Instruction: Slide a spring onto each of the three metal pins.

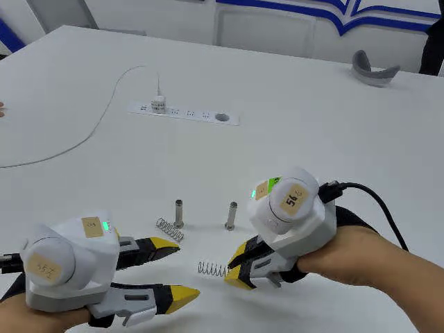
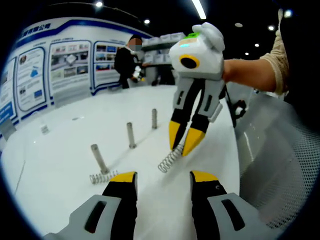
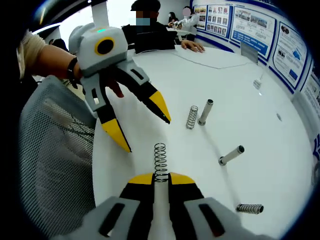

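The right hand-held gripper (image 1: 234, 272) pinches a spring (image 1: 212, 269) pointing to 9 o'clock; the nearest pin (image 1: 231, 215) stands upright at its 12 o'clock; the left hand-held gripper (image 1: 184, 269) is spread

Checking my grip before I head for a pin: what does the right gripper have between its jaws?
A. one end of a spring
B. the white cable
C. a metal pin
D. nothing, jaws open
A: in the right gripper view the right gripper is shut on the near end of a spring, whose coils stick out ahead of the jaws.
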Available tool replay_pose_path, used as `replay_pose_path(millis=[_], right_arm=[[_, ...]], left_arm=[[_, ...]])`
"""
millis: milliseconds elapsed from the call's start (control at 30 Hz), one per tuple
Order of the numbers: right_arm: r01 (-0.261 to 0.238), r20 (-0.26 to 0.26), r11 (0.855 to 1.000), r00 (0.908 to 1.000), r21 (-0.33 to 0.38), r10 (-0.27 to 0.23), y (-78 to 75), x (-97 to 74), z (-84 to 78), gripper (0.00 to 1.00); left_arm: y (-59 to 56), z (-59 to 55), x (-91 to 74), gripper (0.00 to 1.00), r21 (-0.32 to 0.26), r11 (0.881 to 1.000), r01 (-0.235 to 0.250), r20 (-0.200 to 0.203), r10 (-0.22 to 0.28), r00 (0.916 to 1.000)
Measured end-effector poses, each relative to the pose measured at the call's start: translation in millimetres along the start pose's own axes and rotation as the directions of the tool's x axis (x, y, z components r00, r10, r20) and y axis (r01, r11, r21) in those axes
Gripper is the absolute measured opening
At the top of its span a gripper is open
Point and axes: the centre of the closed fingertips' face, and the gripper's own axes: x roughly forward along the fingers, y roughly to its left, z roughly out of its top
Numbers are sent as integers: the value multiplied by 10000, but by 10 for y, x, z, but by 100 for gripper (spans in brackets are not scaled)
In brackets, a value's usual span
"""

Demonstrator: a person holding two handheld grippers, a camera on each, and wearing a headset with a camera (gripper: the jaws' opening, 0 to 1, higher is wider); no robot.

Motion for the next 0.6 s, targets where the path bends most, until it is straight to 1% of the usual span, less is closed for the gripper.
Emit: replay_pose_path(millis=[167,267,367,533,600], right_arm=[[-329,-9,9992,9995,-232,329,83,-3,35,12],[-573,-43,9977,9984,-348,572,135,0,45,12],[-702,-58,9965,9975,-464,700,171,2,62,12],[-912,-99,9942,9958,-568,907,214,-4,72,12],[-977,-122,9932,9952,-626,971,226,-8,73,12]], left_arm=[[-65,-13,25,35,384,9989,264,-61,-261,9996],[-98,-10,33,31,537,9977,408,-73,-405,9992],[-138,-8,40,28,654,9959,623,-92,-618,9980],[-178,-25,50,25,763,9937,817,-173,-806,9966],[-209,-44,54,24,879,9913,977,-255,-958,9951]])
